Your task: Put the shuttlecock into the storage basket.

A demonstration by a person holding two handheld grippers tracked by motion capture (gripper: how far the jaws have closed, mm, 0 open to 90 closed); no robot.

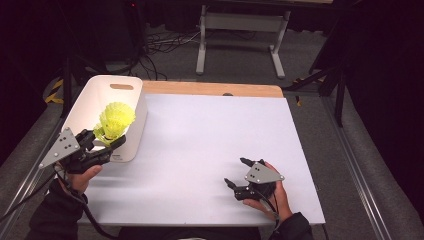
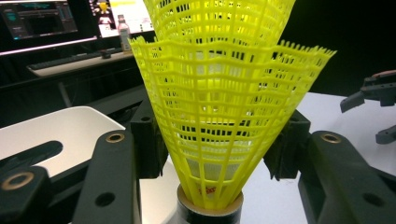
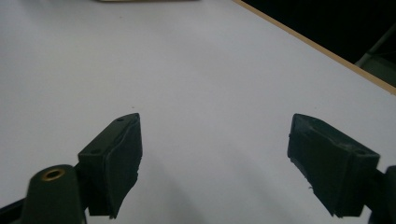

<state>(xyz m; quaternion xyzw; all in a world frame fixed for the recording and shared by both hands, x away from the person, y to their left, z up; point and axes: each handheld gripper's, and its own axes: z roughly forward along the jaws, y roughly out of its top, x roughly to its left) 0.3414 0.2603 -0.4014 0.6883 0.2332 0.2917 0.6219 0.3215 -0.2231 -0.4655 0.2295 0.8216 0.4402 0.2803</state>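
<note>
Nearest the lens in the left gripper view we see the yellow shuttlecocks, two plastic mesh skirts nested one inside the other, filling the middle of the frame. Our left gripper pinches them low on the skirt, just above the cork base. In the high view they sit at the left of the frame, over the near rim of the white bin. We judge them very light and springy; the mesh would crush under a hard squeeze, so the stiffer base or lower skirt is the place to hold. Our right gripper, lower right of centre, rests on the white table with jaws spread, holding nothing.
</note>
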